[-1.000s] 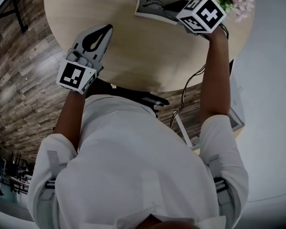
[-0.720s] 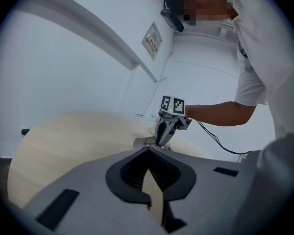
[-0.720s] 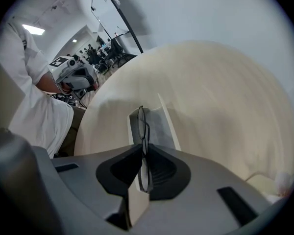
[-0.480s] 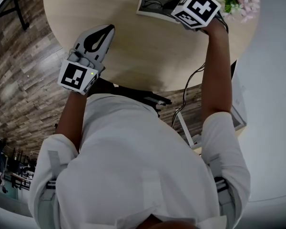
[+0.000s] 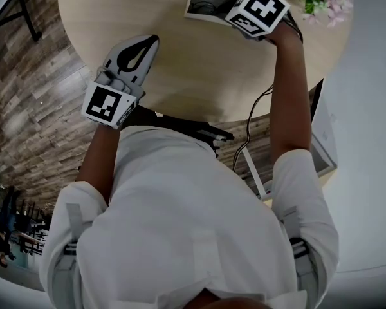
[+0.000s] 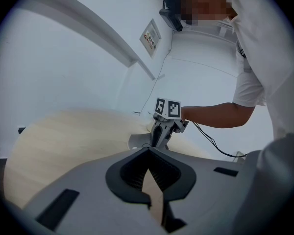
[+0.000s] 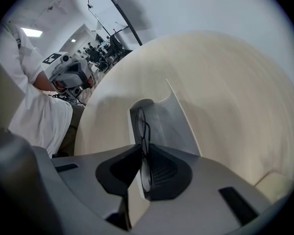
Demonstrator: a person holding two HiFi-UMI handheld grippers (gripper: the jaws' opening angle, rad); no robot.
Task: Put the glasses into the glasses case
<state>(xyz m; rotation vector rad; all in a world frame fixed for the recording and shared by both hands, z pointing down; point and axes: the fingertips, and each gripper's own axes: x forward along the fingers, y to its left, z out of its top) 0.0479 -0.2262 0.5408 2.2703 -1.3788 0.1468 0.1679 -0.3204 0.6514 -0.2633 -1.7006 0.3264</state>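
Two tools over bench (image 5: 193, 63). R tool (image 7: 141, 151) pinching glasses (image 7: 145, 170) edge-on, w/ far lens down in open glasses case (image 7: 179, 126). L tool (image 6: 148, 151) pressed together, nothing in it, well apart from case.

The head camera is looking steeply down onto the table (image 5: 199, 82) at twelve o'clock. Both gripper cameras are skimming it from close behind their jaws, each sighting the other: right gripper (image 6: 157, 135) at twelve o'clock, left gripper (image 7: 81, 82) at ten o'clock.
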